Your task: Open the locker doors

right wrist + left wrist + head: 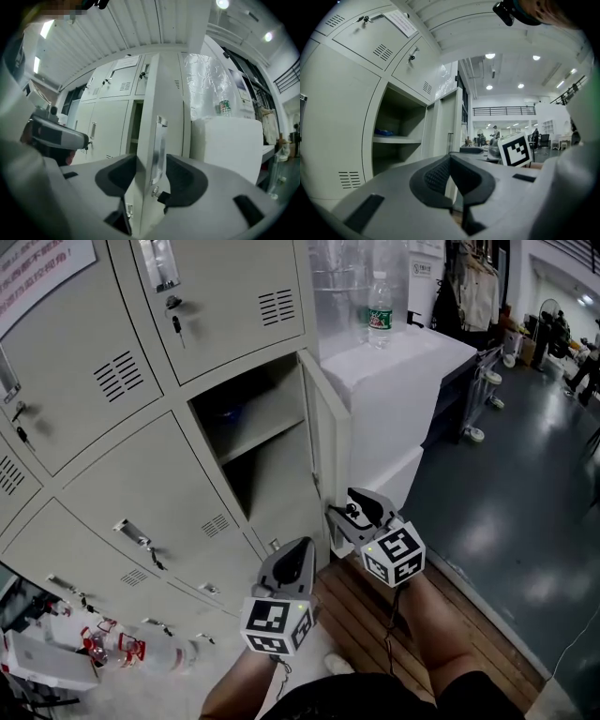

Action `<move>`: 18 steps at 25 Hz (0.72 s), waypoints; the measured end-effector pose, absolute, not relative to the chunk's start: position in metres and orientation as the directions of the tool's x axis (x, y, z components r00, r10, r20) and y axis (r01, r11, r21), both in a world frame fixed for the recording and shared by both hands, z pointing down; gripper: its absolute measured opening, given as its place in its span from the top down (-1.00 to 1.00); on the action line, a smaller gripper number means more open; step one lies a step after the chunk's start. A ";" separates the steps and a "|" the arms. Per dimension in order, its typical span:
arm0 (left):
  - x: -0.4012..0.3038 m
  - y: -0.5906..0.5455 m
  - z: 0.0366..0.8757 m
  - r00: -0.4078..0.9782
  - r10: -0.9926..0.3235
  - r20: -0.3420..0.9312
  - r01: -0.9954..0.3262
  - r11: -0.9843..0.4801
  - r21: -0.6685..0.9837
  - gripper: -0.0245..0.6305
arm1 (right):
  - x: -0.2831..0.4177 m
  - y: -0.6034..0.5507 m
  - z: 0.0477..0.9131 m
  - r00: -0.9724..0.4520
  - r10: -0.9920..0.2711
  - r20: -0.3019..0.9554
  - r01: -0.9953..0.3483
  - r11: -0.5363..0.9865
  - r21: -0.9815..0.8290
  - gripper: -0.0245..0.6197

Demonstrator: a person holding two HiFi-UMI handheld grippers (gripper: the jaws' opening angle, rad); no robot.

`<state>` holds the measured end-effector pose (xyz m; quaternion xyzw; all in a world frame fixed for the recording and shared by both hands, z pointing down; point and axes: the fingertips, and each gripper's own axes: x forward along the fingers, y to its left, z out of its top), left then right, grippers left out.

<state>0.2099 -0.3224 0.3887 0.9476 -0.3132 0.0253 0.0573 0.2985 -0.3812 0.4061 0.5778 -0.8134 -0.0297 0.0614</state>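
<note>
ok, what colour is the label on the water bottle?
Green, on the clear water bottle; the head view shows it best.

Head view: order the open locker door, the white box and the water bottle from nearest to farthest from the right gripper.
1. Open locker door: between the fingers of the right gripper.
2. White box: right beside the door.
3. Water bottle: atop the box.

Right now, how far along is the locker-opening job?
Done: one door stands open, showing its shelf. In hand: the right gripper has its jaws spread astride that door's edge; the left gripper is shut and empty. Left: the closed doors around it.
</note>
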 end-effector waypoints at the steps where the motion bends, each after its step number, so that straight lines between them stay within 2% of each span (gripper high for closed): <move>1: 0.207 -0.323 0.388 0.800 -0.594 0.083 -0.599 -0.795 0.091 0.93 | 0.296 -0.381 0.406 -0.326 -0.943 0.071 -0.935 0.333 0.123 0.33; 2: 0.204 -0.323 0.387 0.798 -0.597 0.082 -0.602 -0.793 0.091 0.93 | 0.294 -0.381 0.407 -0.325 -0.942 0.078 -0.934 0.333 0.128 0.44; 6: 0.198 -0.321 0.386 0.796 -0.600 0.079 -0.605 -0.791 0.089 0.93 | 0.304 -0.378 0.408 -0.291 -0.952 0.091 -0.948 0.300 0.105 0.48; 13: 0.207 -0.316 0.387 0.805 -0.589 0.078 -0.594 -0.799 0.094 0.92 | 0.367 -0.370 0.411 -0.146 -0.984 0.102 -0.986 0.153 0.064 0.63; 18: 0.213 -0.314 0.388 0.799 -0.596 0.080 -0.601 -0.794 0.092 0.92 | 0.396 -0.370 0.411 -0.118 -0.988 0.102 -0.991 0.123 0.052 0.66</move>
